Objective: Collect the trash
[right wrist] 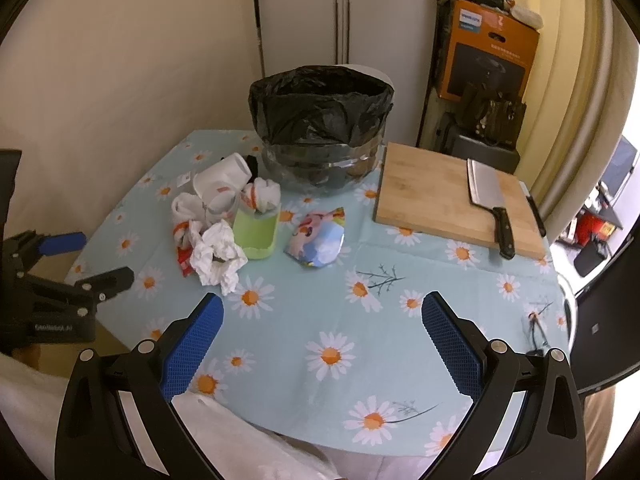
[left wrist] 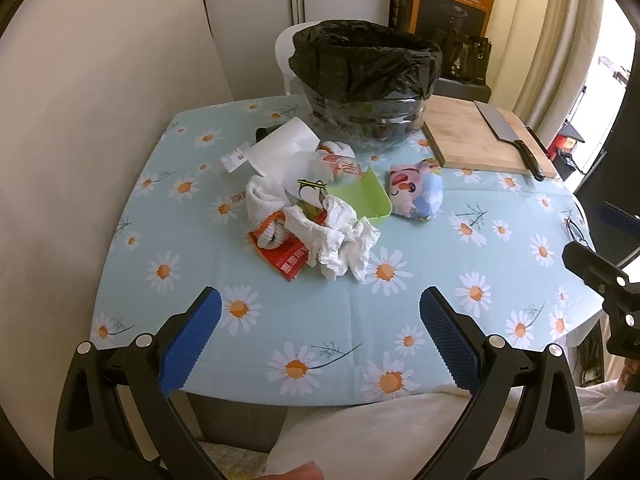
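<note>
A heap of trash lies mid-table: crumpled white tissue (left wrist: 344, 240) (right wrist: 216, 254), a red wrapper (left wrist: 286, 260), a green plastic container (left wrist: 360, 196) (right wrist: 258, 232), white paper cups (left wrist: 280, 146) (right wrist: 220, 178) and a cartoon-printed packet (left wrist: 416, 192) (right wrist: 318, 244). A bin lined with a black bag (left wrist: 366, 80) (right wrist: 320, 124) stands behind the heap. My left gripper (left wrist: 320, 340) is open and empty, near the table's front edge. My right gripper (right wrist: 322, 346) is open and empty, over the front of the table.
A wooden cutting board (left wrist: 476, 136) (right wrist: 432, 196) with a cleaver (left wrist: 512, 140) (right wrist: 490, 200) lies at the back right. Eyeglasses (right wrist: 536, 328) lie at the table's right edge. The tablecloth (right wrist: 360, 320) is light blue with daisies. An orange box (right wrist: 488, 52) stands behind.
</note>
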Demonstrator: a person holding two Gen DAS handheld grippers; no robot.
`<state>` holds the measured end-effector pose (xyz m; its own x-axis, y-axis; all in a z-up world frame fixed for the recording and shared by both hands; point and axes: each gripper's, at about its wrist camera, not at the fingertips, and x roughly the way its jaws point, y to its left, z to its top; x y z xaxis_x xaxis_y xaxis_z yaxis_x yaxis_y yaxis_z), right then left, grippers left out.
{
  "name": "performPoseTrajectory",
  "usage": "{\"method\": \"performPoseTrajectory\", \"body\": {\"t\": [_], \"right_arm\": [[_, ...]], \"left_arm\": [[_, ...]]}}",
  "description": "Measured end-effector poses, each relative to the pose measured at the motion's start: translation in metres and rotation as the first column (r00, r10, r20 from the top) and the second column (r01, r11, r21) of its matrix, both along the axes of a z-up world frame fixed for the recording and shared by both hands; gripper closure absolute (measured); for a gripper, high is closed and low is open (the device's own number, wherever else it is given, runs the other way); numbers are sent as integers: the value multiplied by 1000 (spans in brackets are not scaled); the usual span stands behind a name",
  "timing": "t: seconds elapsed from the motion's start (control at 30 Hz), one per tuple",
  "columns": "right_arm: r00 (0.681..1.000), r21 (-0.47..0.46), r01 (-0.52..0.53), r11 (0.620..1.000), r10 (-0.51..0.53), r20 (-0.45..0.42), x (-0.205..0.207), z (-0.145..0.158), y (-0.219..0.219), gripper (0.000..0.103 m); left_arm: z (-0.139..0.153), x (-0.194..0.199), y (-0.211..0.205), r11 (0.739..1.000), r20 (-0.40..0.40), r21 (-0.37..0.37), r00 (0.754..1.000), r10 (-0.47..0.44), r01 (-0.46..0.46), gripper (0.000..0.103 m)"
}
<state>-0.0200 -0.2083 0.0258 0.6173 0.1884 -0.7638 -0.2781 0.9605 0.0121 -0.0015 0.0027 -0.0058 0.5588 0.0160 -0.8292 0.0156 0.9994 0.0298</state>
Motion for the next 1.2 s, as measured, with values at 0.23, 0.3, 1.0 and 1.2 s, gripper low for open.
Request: {"method": "performPoseTrajectory", "body": {"t": [0.23, 0.3, 1.0, 1.2], "right_arm": [[999, -58, -29, 998, 31, 23, 2, 2, -2, 8], [999, -54, -48, 997, 49, 24, 2, 1, -4, 8], [976, -43, -210, 977, 208, -59, 39, -4, 8, 8], [968, -80, -233, 969, 224, -115, 62, -17, 19, 8]], "left_arm": [[0, 6, 7, 1000, -4, 10, 1000, 15, -15, 6], [-2, 8, 9, 999, -12, 30, 1000, 24, -24, 6], [-14, 48, 20, 993, -56, 118, 998, 35, -28, 6], [-23, 71, 27, 997, -105, 67, 994, 37, -30, 6]]}}
